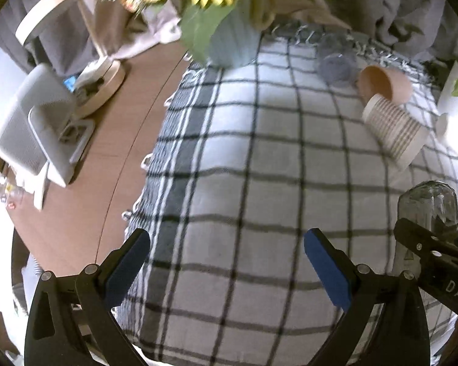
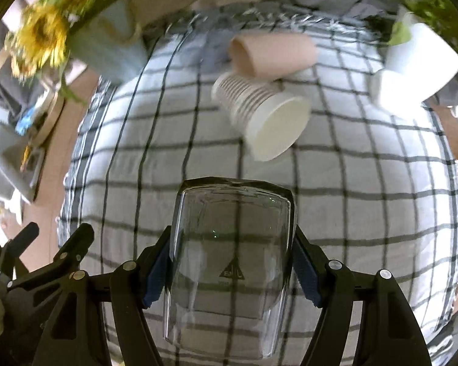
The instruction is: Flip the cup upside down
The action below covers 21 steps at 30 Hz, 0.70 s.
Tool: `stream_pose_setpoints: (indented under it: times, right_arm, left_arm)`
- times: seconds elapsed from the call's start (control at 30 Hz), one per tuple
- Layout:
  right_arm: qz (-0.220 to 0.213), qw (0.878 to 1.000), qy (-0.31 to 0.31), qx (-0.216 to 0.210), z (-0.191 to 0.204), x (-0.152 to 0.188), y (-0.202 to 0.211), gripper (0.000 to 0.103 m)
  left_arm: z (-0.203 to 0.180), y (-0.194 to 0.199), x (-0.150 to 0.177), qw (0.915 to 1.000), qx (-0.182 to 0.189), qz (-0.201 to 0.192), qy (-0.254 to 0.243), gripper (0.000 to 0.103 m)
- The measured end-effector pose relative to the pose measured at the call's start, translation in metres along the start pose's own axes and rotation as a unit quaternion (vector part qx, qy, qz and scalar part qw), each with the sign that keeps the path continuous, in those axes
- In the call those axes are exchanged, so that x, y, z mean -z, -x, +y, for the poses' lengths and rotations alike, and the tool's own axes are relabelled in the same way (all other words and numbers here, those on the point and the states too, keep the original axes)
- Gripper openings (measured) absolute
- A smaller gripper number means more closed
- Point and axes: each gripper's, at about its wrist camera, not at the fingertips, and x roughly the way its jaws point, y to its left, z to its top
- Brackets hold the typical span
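Note:
My right gripper [image 2: 232, 262] is shut on a clear glass cup [image 2: 229, 259], its blue pads pressing both sides, held over the checked cloth [image 2: 366, 213]. The glass also shows in the left wrist view [image 1: 427, 210], at the right edge in the right gripper's fingers. My left gripper [image 1: 226, 262] is open and empty above the cloth [image 1: 244, 183]. A ribbed white cup [image 2: 259, 113] lies on its side, and a pink cup [image 2: 271, 55] lies on its side behind it. Both show in the left wrist view, white [image 1: 394, 131] and pink [image 1: 384, 82].
A pale blue vase [image 1: 232, 39] with sunflowers stands at the cloth's back left. A clear bluish glass [image 1: 336, 64] stands near the pink cup. A white planter [image 2: 418, 61] is at the back right. A wooden stand [image 1: 103, 82] and a grey device [image 1: 33, 128] sit on the table's left.

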Motion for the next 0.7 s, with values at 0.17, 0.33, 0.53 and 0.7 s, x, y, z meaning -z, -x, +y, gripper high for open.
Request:
stream_pose_setpoints:
  times: [0.17,0.33,0.53,0.7]
  right_arm:
    - [0.015,1.000,0.024,-0.003,0.017,0.005,-0.020,0.071]
    - [0.022,0.998,0.051,0.005,0.031,0.002,-0.036,0.071]
    - [0.028,0.999,0.040,0.009,0.030,-0.003,-0.051,0.071]
    - [0.029,0.999,0.029,0.010,0.026,-0.002,-0.055,0.071]
  left_arm:
    - [0.008,-0.010,0.007,0.9997,-0.017,0.015,-0.004,0.103]
    - [0.010,-0.023,0.010,0.9994,-0.021,0.028,-0.007,0.103]
    - [0.011,-0.030,0.007,0.9991,-0.025,0.030,-0.013,0.103]
    - [0.011,-0.029,0.007,0.9991,-0.025,0.028,-0.017,0.103]
